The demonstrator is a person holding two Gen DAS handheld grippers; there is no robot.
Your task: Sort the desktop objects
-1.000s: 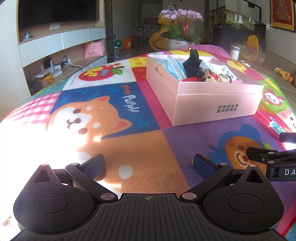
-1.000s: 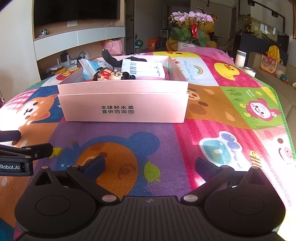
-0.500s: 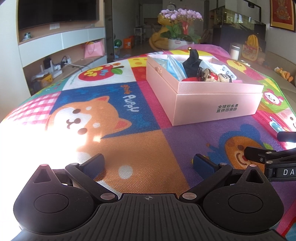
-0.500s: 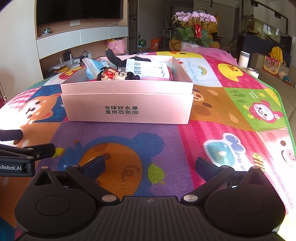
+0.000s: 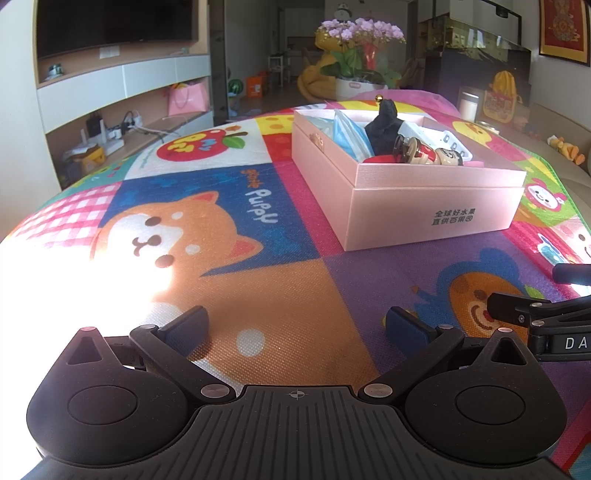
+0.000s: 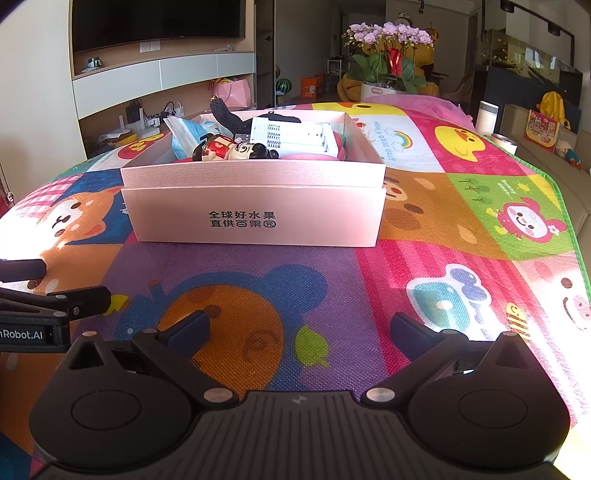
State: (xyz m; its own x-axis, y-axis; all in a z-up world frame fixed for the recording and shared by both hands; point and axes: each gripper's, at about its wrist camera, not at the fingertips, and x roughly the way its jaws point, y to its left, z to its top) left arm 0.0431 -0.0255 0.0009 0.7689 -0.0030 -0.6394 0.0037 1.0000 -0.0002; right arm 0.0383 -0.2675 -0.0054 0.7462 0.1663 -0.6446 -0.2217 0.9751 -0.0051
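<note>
a bright cartoon play mat point(image 6: 424, 221) covers the surface, with strong sunlight glaring on its left side. a dark television point(image 6: 159, 22) hangs above white wall shelves point(image 6: 162, 74). a pot of purple orchids point(image 6: 388, 48) stands far back, beside a dark cabinet point(image 6: 524, 85).

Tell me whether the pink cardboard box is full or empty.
Partly full: the pink cardboard box holds a lying painted figurine, a white charger and blue packets.

The pink box point(image 6: 255, 221) wall hides its contents' lower parts.
</note>
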